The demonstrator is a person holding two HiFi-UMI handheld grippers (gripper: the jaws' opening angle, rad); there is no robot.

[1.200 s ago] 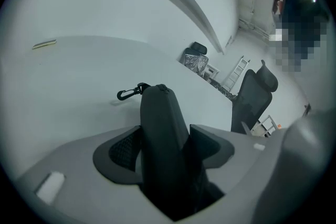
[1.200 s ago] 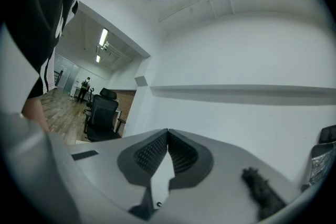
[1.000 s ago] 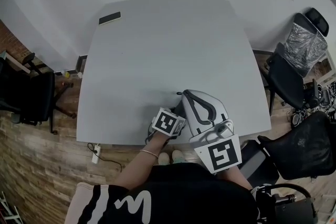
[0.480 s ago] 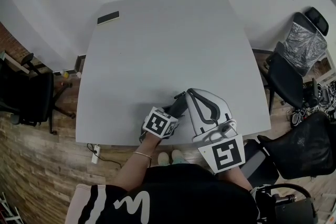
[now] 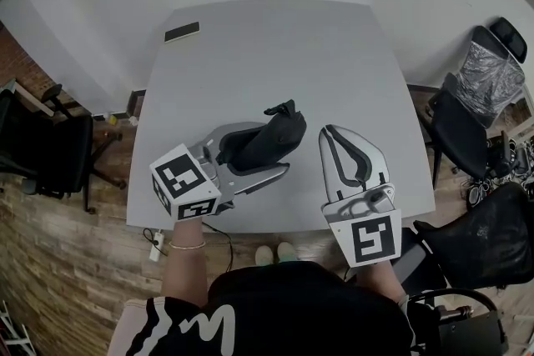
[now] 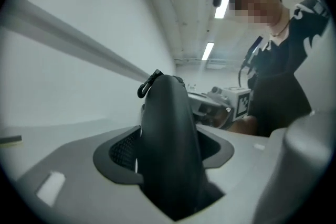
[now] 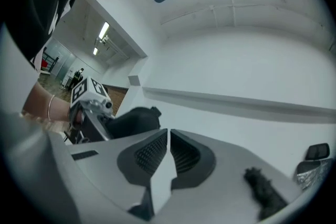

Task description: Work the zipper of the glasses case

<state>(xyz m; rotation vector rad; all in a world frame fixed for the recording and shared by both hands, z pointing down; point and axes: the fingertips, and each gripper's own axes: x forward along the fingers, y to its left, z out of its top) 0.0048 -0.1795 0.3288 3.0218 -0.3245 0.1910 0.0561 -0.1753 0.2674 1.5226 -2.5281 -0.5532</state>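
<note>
A black glasses case [image 5: 279, 125] sits between the jaws of my left gripper [image 5: 250, 152], above the front of the grey table [image 5: 275, 46]. The pads press on both of its sides. In the left gripper view the case [image 6: 168, 113] stands on edge between the pads, and its zipper pull [image 6: 147, 84] hangs at the far end. My right gripper [image 5: 338, 142] rests to the right of the case, apart from it, shut with nothing between its pads [image 7: 149, 152]. The case [image 7: 134, 120] and the left gripper [image 7: 89, 107] show at the left of the right gripper view.
A dark phone [image 5: 182, 32] lies at the table's far left corner. Office chairs stand on the floor to the right [image 5: 467, 129] and to the left [image 5: 50, 154]. A power strip [image 5: 154, 244] lies on the floor below the front edge.
My left gripper has swung away to the left from beside the right gripper, and the case is now in plain view in its jaws. The right gripper has hardly moved.
</note>
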